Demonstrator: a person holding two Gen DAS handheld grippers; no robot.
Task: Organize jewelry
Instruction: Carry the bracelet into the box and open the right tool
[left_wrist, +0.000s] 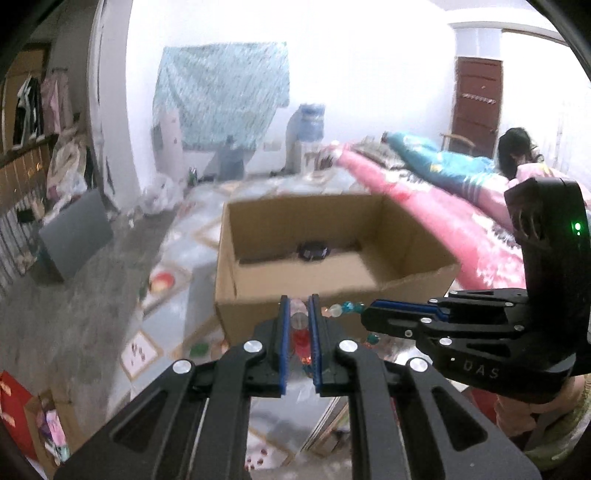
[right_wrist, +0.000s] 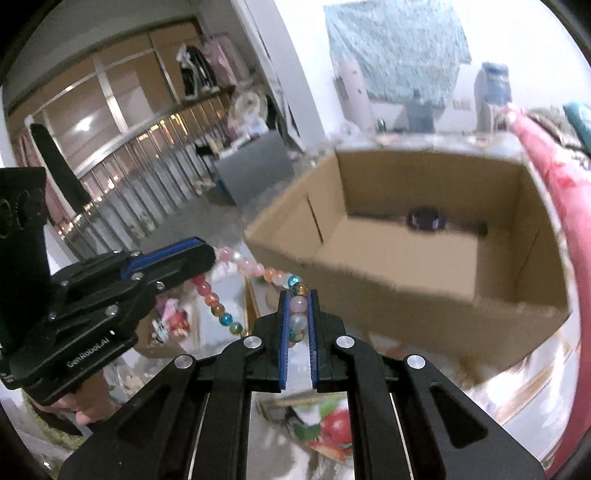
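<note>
The left tongs (left_wrist: 299, 310) are nearly closed, their blue pads clamped on clear and red beads of a bead strand (right_wrist: 258, 273). The strand runs across in the air to the right tongs (right_wrist: 298, 306), also nearly closed and pinching pink and pale beads; a loop of orange and teal beads sags between the two. Just beyond both tongs stands an open cardboard box (left_wrist: 332, 236) on the patterned floor, a small dark object (left_wrist: 313, 252) lying at its back wall. A pink bed (left_wrist: 424, 206) borders the box on the right.
</note>
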